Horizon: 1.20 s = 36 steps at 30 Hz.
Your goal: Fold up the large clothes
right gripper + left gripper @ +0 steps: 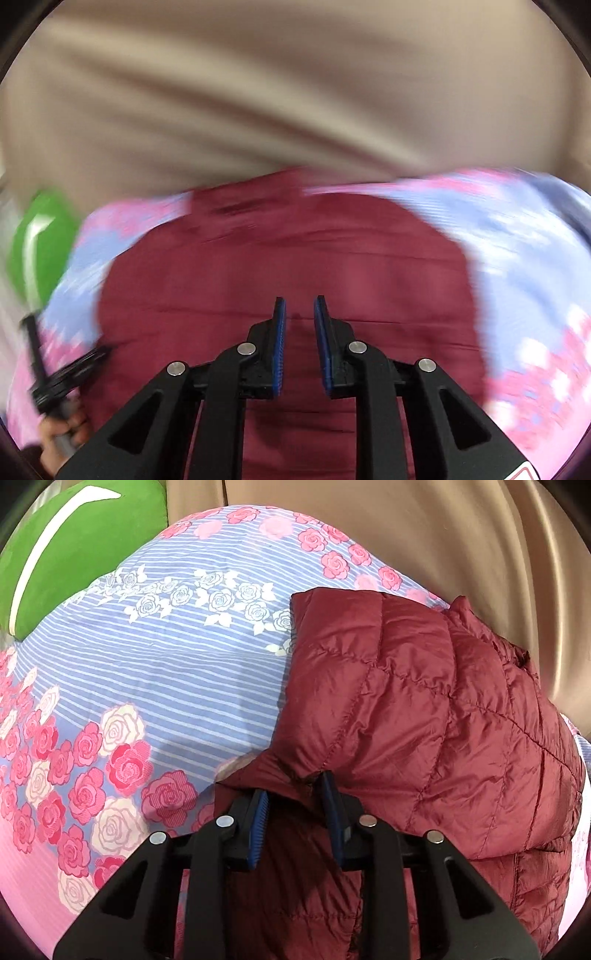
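Maroon quilted puffer jacket (424, 709) on floral sheet (155, 686); left gripper (295, 797) jaws pinch its fold, right gripper (298, 306) jaws apart.

One quilted maroon jacket (424, 709), lying on one floral bedsheet (147, 686) with its bulk toward the sheet's right edge. One green cushion (74, 550) at the sheet's far left corner. One beige curtain (443, 535) behind the far edge. Two grippers: the left gripper (295, 805) and the right gripper (299, 321), each with two blue-padded fingers (279, 332).
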### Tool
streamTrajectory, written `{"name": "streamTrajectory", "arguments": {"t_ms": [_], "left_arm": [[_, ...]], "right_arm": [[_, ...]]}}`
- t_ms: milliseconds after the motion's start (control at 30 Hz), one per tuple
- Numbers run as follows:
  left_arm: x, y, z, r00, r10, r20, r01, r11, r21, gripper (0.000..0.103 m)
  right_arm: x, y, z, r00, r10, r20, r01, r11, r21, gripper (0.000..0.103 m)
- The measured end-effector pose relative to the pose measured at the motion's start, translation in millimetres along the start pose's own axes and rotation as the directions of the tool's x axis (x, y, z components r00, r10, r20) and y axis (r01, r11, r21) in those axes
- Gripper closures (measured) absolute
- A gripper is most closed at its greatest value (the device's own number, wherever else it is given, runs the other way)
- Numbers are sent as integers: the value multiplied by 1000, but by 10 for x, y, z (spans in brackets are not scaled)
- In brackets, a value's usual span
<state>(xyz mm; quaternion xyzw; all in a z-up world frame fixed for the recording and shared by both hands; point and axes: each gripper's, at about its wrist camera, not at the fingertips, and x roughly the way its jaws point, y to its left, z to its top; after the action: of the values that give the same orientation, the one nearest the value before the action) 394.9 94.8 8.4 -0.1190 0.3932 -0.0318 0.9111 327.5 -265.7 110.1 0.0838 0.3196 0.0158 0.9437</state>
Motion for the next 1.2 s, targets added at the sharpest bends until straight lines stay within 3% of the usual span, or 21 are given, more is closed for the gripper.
{"name": "streamTrajectory", "arguments": {"t_ms": [67,200,300,367,433,533,633,667,700,767,867,900,933,967,1000,1067,1133,1200], "left_arm": [[-67,26,-30,1000,-4,0,4,1000,-3,75],[-86,51,-34,1000,-5,0,5,1000,-6,75],[-79,70,-25,1000,-14,1,14,1000,-17,75],[-89,84,-30,1000,-26,2,26,999,-26,75],[-95,101,-34,999,-39,3,39,999,-33,74],[-102,89,-40,999,-38,2,38,999,-30,74],[-111,89,-46,999,-40,2,40,999,-32,74],[-110,88,-46,999,-42,2,42,999,-35,75],[-118,91,-54,999,-45,3,45,998,-38,75],[-119,80,-55,999,-44,3,44,998,-38,75],[-123,72,-59,999,-40,4,40,998,-37,75],[-125,72,-58,999,-41,5,41,998,-39,75],[-130,78,-60,999,-39,7,40,998,-43,76],[-136,88,-61,999,-33,10,34,998,-52,78],[-142,110,-64,1000,-26,13,27,998,-64,82],[-151,166,-72,1000,-22,16,23,995,-93,87],[-158,182,-79,999,-27,17,29,994,-101,88],[-156,162,-77,1000,-19,15,20,995,-94,88]], "right_arm": [[221,447,18,996,73,-48,-77,994,-82,85],[752,1140,-63,983,134,-128,-157,968,-193,85],[983,1208,-141,988,81,-130,-110,966,-233,93],[999,1000,-137,989,87,-119,-112,968,-224,103],[915,557,-66,990,99,-106,-114,982,-151,103],[699,-202,44,999,11,-43,-12,1000,-17,103],[364,-889,115,996,-94,-2,93,987,128,103],[242,-1001,108,992,-128,16,124,982,144,84],[58,-1127,78,982,-186,42,177,972,157,78],[-210,-1332,-5,974,-212,80,196,965,172,53],[-282,-1474,-184,983,-176,43,164,967,196,48],[-204,-1498,-234,986,-168,0,165,969,186,50],[-114,-1488,-243,984,-178,-32,181,970,164,64],[-41,-1448,-264,981,-185,-52,190,972,135,88],[0,-1393,-257,981,-185,-54,190,976,109,90],[-142,-1276,-163,987,-153,40,148,983,108,100],[-262,-1185,-61,987,-104,122,89,988,125,100],[-203,-1188,9,980,-132,152,114,986,121,100]]}}
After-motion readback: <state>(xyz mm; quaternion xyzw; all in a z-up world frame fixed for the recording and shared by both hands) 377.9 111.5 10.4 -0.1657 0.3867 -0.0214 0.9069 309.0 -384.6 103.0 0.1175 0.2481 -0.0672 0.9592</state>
